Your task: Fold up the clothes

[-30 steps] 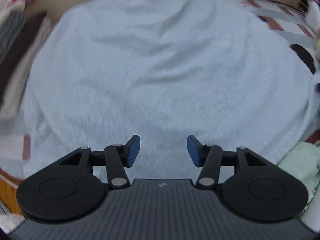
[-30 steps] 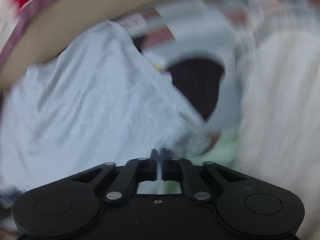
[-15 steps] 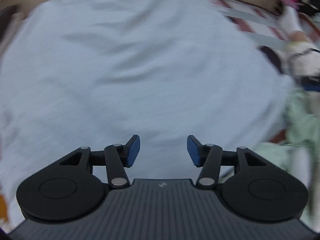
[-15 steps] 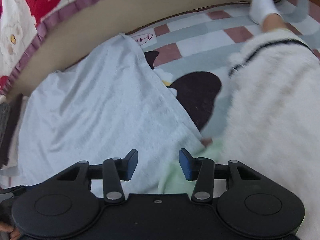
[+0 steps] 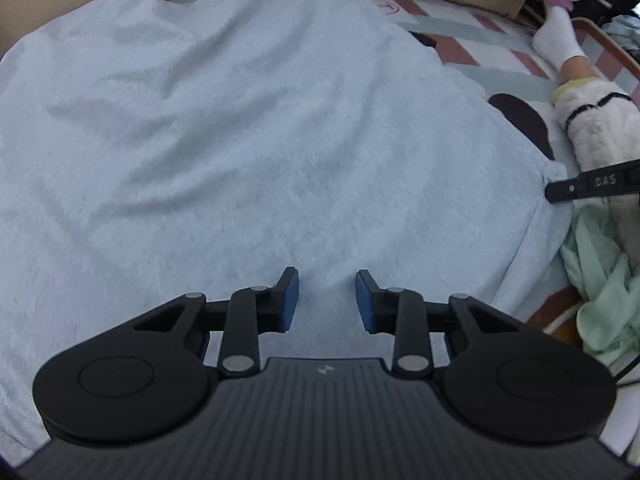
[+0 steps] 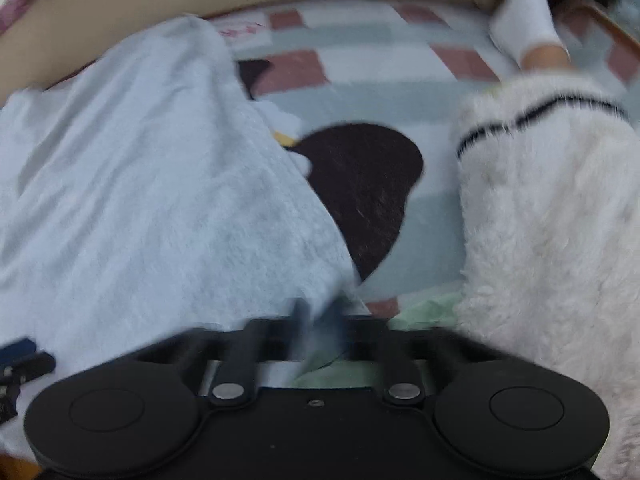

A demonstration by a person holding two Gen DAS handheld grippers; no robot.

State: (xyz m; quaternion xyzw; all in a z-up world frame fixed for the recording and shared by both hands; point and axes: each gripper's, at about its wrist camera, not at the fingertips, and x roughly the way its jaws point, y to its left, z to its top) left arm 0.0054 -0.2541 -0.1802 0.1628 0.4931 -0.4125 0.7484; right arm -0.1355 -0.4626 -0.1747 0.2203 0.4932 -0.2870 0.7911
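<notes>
Patterned mat (image 6: 360, 80), right tongs (image 6: 318, 316) newly clenched on blue garment (image 5: 240, 140) corner, left tongs (image 5: 327, 300) closing, ungripped.

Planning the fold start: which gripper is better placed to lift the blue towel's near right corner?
Right. The right gripper sits at that corner of the blue towel, shut with cloth between its blurred fingers. The left gripper is closing over the towel's middle, gripping nothing yet.

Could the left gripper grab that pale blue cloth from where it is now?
Probably yes. The left gripper hangs right over the blue cloth, its jaws closing with cloth lying between and below them. Nothing lies on top of the cloth there, so the way looks free.
</notes>
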